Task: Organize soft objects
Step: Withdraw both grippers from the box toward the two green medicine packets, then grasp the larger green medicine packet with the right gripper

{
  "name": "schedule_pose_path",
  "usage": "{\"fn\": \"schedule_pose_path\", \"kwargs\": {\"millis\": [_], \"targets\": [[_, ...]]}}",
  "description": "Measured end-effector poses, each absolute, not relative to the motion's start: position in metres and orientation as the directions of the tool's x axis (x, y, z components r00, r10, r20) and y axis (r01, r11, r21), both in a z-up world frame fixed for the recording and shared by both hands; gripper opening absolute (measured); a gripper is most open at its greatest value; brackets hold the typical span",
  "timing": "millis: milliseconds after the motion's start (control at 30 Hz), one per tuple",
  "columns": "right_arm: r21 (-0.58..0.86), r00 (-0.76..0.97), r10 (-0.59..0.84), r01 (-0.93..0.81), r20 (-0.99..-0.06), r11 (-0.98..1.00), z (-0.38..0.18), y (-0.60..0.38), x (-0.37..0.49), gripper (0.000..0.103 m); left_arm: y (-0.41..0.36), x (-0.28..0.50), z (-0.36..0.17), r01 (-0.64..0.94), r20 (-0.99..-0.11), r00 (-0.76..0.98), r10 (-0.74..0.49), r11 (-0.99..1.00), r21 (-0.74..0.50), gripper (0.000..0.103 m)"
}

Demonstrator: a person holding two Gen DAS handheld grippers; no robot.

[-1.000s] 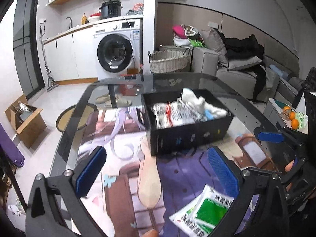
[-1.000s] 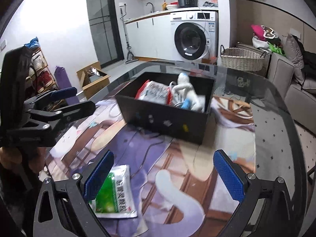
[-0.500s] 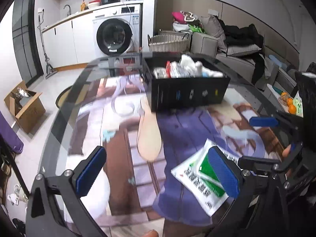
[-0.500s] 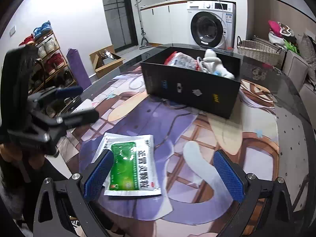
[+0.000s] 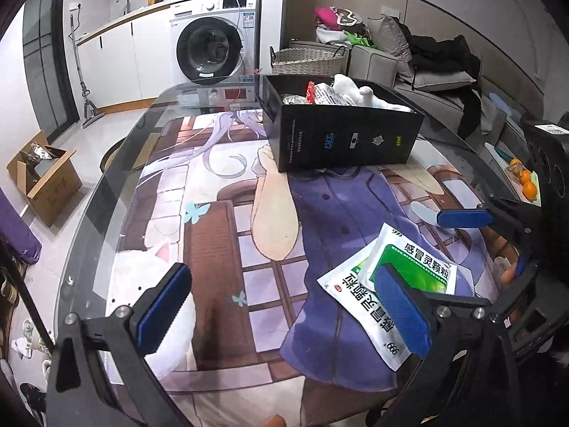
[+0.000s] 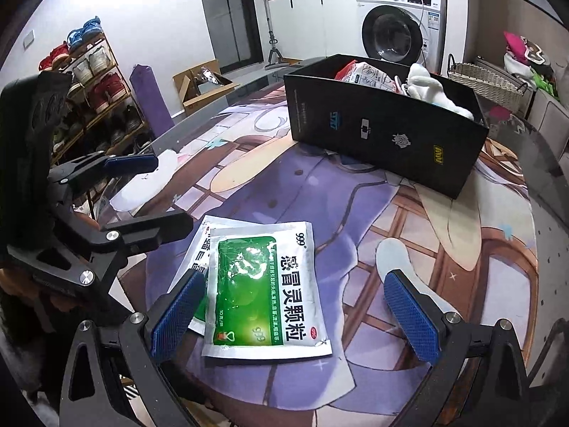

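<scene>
Two green sachets [image 6: 261,286] lie stacked on the bench [image 6: 409,235], well in front of the black box [image 6: 387,131]. Right claw [image 6: 295,315] apart, straddling the top sachet. Left claw [image 5: 284,315] apart, holding nothing.

White walls and a pale floor enclose the room. A washing machine [image 5: 213,53] stands under a white counter [image 5: 142,10]. A grey sofa [image 5: 437,96] sits beside a wicker basket [image 5: 307,60]. A shoe rack [image 6: 96,85] lines one wall.

Top sachet: flat green-and-white foil medicine packet [image 6: 263,288], lying face up on the near mat
Lower sachet: matching white packet [image 5: 359,307] partly beneath it, offset left
Box: black rectangular cardboard box [image 6: 387,135], far, open, holding white plush toy [image 6: 428,87] and red-white packet [image 6: 366,73]
</scene>
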State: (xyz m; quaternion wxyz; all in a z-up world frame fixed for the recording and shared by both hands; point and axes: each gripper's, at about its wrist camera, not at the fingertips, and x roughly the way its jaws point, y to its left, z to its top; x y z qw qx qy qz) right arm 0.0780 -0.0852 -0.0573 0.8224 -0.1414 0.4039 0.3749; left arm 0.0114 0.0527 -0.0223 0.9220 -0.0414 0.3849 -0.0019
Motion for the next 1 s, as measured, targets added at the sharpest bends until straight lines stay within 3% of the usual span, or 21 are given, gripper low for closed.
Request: {"fn": "schedule_pose_path", "kwargs": {"millis": [800, 1000], "targets": [[0.0, 0.439, 0.446, -0.712, -0.78, 0.702, -0.065, -0.095, 0.088, 0.102, 0.061, 0.023, -0.032, -0.028, -0.721, 0.69, -0.063, 0.993, -0.114, 0.103], [0.016, 0.47, 0.419, -0.651, -0.777, 0.759, -0.064, -0.117, 0.102, 0.102, 0.052, 0.024, -0.031, 0.049, -0.722, 0.672, -0.162, 0.983, -0.175, 0.103]]}}
